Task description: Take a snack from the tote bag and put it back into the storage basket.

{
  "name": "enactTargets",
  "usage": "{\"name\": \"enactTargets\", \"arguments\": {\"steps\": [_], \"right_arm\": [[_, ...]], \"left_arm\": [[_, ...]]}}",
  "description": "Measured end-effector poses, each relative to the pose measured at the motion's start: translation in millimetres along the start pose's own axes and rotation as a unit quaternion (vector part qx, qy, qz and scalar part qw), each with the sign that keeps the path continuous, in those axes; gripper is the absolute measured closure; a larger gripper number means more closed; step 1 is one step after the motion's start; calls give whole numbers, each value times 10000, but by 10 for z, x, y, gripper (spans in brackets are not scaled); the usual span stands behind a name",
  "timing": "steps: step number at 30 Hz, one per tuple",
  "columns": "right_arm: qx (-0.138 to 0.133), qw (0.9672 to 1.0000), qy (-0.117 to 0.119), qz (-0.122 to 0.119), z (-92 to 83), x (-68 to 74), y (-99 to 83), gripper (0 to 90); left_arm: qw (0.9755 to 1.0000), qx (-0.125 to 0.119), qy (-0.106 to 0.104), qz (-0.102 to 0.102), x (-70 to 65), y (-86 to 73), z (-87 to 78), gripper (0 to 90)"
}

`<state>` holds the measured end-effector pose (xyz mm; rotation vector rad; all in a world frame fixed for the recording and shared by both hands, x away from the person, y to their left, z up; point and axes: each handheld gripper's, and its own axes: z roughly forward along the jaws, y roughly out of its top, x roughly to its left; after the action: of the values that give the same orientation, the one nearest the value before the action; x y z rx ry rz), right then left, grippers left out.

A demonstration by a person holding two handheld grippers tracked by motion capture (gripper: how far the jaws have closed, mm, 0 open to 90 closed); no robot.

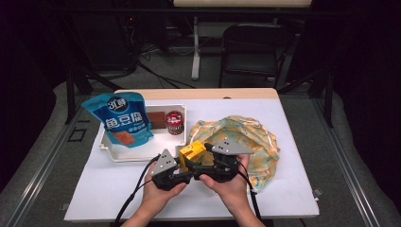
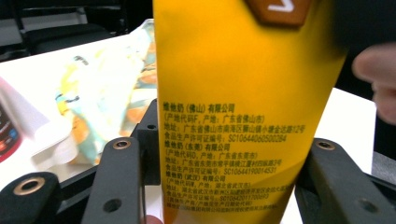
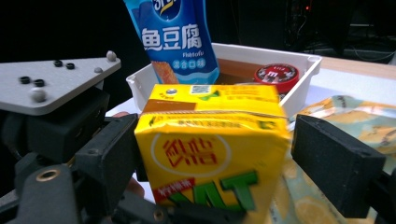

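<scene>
Hands low together, left tool (image 1: 185, 166) gripping yellow carton (image 1: 193, 152), right tool (image 1: 199, 161) open around it.

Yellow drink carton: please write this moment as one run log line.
yellow drink carton | between both grippers, above table | left gripper: jaws beside carton | right gripper: open

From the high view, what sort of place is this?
Probably a lab recording station, not a home: a white-topped table in a dark room, a black folding chair behind, and cables on the floor.
</scene>
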<state>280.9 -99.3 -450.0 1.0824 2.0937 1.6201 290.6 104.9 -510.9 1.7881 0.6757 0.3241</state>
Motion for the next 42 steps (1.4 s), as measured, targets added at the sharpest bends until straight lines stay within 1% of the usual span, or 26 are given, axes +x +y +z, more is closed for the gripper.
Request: {"name": "enactTargets", "arguments": {"steps": [1, 5, 6, 7, 9, 10, 12, 13, 14, 17, 18, 19, 20, 21, 23, 24, 26, 27, 28, 29, 31, 32, 33, 34, 39, 42], "right_arm": [[-15, 10000, 21, 5, -20, -14, 4, 141], [-128, 9999, 76, -72, -91, -54, 10, 137], [-173, 9998, 107, -50, -104, -64, 11, 135], [-186, 9998, 109, -37, -116, -74, 14, 136], [-247, 9997, 80, -24, -137, -106, 21, 135], [-238, 9997, 57, -17, -144, -118, 22, 135], [-262, 9997, -5, 5, -158, -163, 12, 136], [-238, 9997, -46, 8, -163, -187, 6, 136], [-233, 9997, -89, 11, -167, -213, -4, 137], [-159, 9993, -327, -91, -182, -283, -50, 138], [-148, 9992, -369, -83, -187, -311, -72, 137], [-122, 9989, -435, -76, -198, -353, -100, 138], [-96, 9987, -488, -59, -208, -387, -121, 138], [-109, 9986, -514, -34, -213, -411, -136, 138], [-78, 9980, -633, -9, -241, -484, -164, 140], [-82, 9977, -671, 8, -251, -506, -170, 141], [-89, 9973, -728, 35, -283, -561, -181, 141], [-93, 9970, -763, 46, -301, -587, -187, 141], [-92, 9968, -792, 61, -332, -618, -201, 141], [-82, 9966, -817, 72, -352, -637, -212, 141], [-92, 9960, -884, 112, -402, -693, -260, 141], [-66, 9956, -929, 132, -429, -716, -283, 142], [-45, 9953, -959, 155, -454, -741, -307, 142], [-1, 9949, -991, 158, -478, -760, -322, 143], [26, 9934, -1117, 239, -609, -858, -392, 144], [1, 9926, -1181, 292, -705, -910, -431, 144]], "left_arm": [[9999, -13, 142, -22, 16, -3, -10, 520], [9996, -52, 260, -139, 108, -16, -67, 520], [9997, -34, 205, -162, 135, -16, -82, 519], [9993, -60, 318, -195, 160, -19, -96, 519], [9990, -83, 372, -249, 206, -23, -125, 519], [9989, -93, 336, -311, 245, -25, -148, 519], [9987, -91, 370, -324, 302, -27, -185, 519], [9985, -114, 421, -344, 323, -30, -198, 519], [9977, -160, 537, -385, 329, -34, -204, 519], [9977, -159, 512, -426, 409, -49, -252, 519], [9966, -187, 652, -458, 426, -57, -263, 519], [9963, -199, 678, -486, 447, -62, -273, 519], [9968, -175, 595, -497, 470, -64, -288, 519], [9967, -162, 644, -477, 492, -70, -302, 519], [9963, -183, 667, -514, 527, -78, -318, 519], [9956, -203, 728, -545, 547, -85, -326, 519], [9953, -204, 741, -588, 580, -91, -342, 519], [9949, -242, 753, -620, 603, -97, -348, 519], [9939, -268, 864, -634, 606, -101, -346, 519], [9947, -214, 794, -619, 631, -101, -358, 519], [9945, -208, 817, -624, 666, -114, -354, 519], [9943, -204, 838, -624, 680, -120, -350, 520], [9933, -239, 943, -631, 680, -125, -339, 519], [9943, -156, 854, -624, 702, -124, -350, 520], [9928, -188, 955, -700, 784, -141, -334, 519], [9917, -142, 1016, -776, 853, -165, -312, 520]]}}
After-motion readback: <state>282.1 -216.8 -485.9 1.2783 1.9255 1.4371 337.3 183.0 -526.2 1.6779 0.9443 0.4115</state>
